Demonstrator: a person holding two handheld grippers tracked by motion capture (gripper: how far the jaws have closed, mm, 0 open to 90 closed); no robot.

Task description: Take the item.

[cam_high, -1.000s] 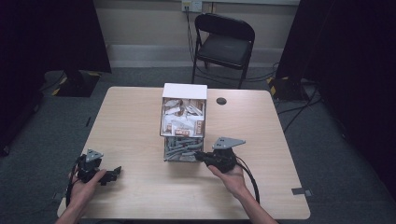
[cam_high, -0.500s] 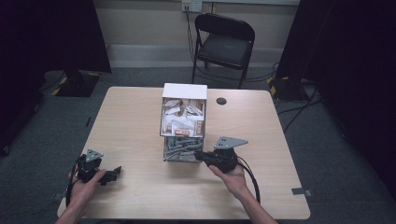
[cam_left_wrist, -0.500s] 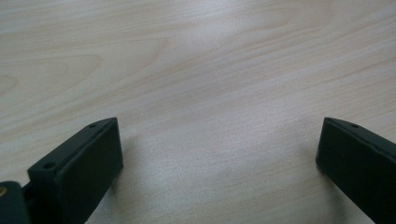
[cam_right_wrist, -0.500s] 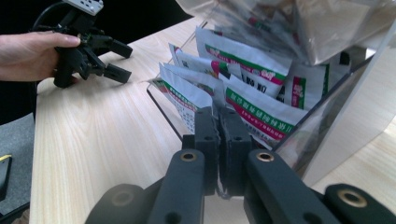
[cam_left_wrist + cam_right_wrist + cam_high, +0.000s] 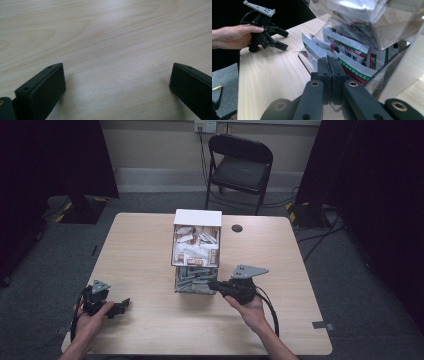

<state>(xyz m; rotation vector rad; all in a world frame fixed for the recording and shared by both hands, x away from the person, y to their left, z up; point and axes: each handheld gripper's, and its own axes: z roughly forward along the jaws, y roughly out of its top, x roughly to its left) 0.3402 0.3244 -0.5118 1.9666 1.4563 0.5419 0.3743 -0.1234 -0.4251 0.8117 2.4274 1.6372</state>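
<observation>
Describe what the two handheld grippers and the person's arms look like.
Both are black, two-jawed tools. The left gripper has blocky, flat-faced jaws with small screw holes. The right gripper has linkage arms with brass-coloured pivot pins. Each carries a grey three-cornered plate with small holes on top and trails a black cable. The forearms are bare, with no sleeves in view.

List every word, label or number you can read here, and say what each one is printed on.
No text can be read.
Packets in the clear dispenser: green and red print, too blurred to read.
Brown-and-white packets in the top of the dispenser, high view: too small to read.
Wall outlet: no legible marking.
</observation>
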